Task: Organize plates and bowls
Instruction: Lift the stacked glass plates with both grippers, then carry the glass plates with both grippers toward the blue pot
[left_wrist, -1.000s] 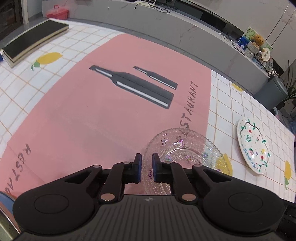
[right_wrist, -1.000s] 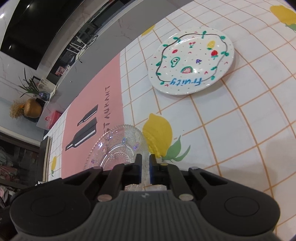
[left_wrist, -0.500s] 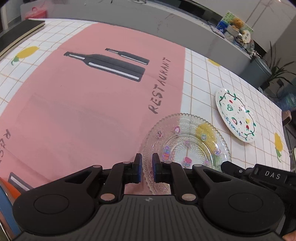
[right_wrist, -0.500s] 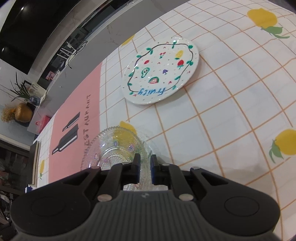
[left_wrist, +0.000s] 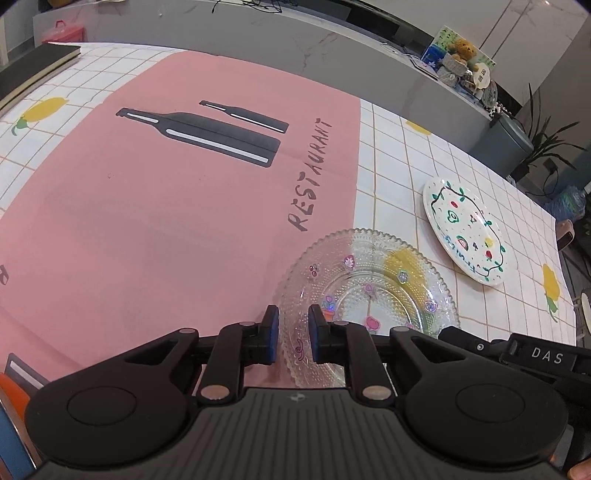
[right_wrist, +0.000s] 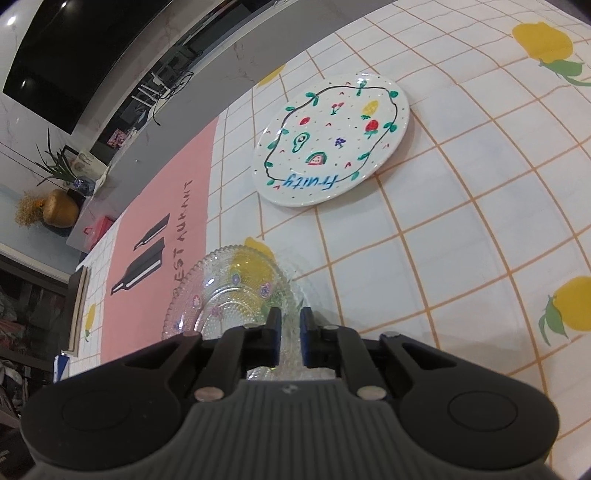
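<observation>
- Both hand-held grippers pinch the same glass plate (left_wrist: 369, 291): the left gripper (left_wrist: 292, 334) has its blue-padded fingers (left_wrist: 272, 332) closed down on the near rim, with the beaded edge running between them.
- Right gripper (right_wrist: 289, 339) is likewise clamped on the plate's rim at its own near side, the clear glass visible in the narrow slot between its pads; in the left view its black body marked "DAS" sits at the plate's right edge.
- Glass plate is clear, with a beaded scalloped rim and small painted flowers; it straddles the border of the pink placemat (left_wrist: 166, 206) and the checked tablecloth (right_wrist: 461, 229), and a yellow lemon print shows through the glass. Whether it rests on the cloth or is lifted just off it, I cannot tell.
- Just beyond, lying flat on the tablecloth and apart from the glass plate, is a white plate (right_wrist: 330, 138) painted with fruits, a green vine border and the word "Fruity".
- Farther off, the placemat carries two black bottle shapes and the word "RESTAURANT".
- At the far edge runs a grey counter (left_wrist: 258, 48) with a teddy bear (left_wrist: 461, 48) and a potted plant (left_wrist: 543, 136) towards its right end.
</observation>
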